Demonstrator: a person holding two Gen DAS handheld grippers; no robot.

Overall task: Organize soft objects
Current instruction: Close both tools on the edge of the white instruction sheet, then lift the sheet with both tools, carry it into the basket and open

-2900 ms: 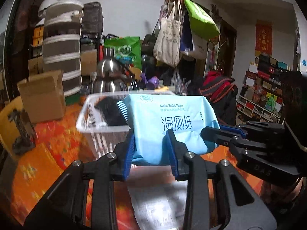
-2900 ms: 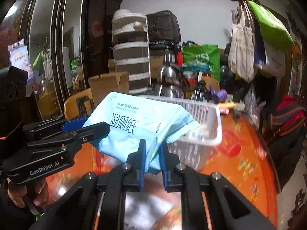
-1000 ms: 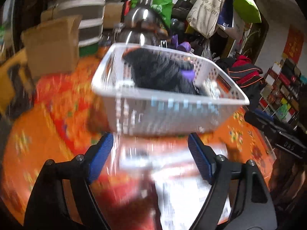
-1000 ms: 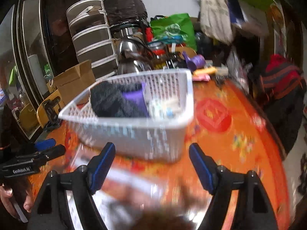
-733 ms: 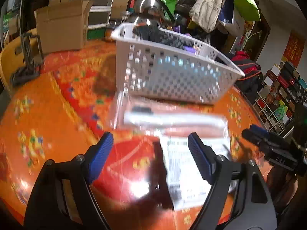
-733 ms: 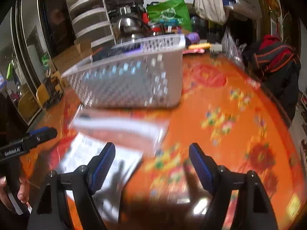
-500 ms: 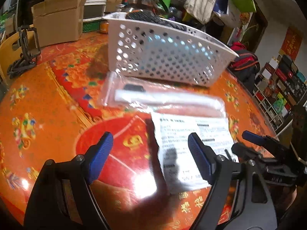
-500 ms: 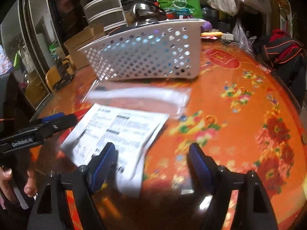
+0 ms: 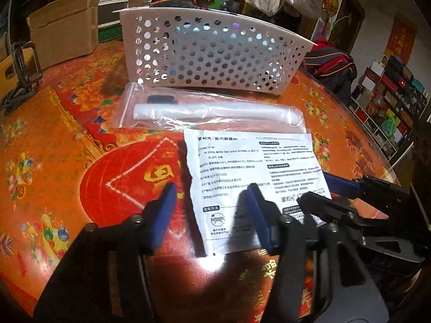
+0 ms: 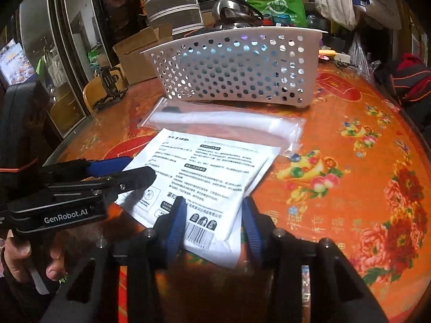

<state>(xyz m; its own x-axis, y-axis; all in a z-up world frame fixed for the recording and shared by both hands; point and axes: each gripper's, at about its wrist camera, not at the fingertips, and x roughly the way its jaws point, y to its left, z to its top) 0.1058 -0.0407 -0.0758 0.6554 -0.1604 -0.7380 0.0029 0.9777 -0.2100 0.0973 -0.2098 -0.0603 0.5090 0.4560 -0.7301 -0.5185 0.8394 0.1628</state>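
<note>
glossy orange floral table [image 9: 54,123], perforated white basket [image 9: 204,53], flat printed pouch [image 9: 250,177], left gripper [image 9: 212,210] and right gripper [image 10: 214,220] closing, pads apart

Both cameras sit low and close over the tabletop [image 9: 67,123], each looking forward and steeply down between its own gripper's fingers. The left view faces the white packet [image 9: 256,177] from its left, the right view from its right. Both share the packet, clear bag [image 10: 223,121] and basket [image 10: 237,70].

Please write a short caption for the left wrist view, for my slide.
Both grippers, left and right, close around a white printed pouch lying before a perforated basket.
</note>
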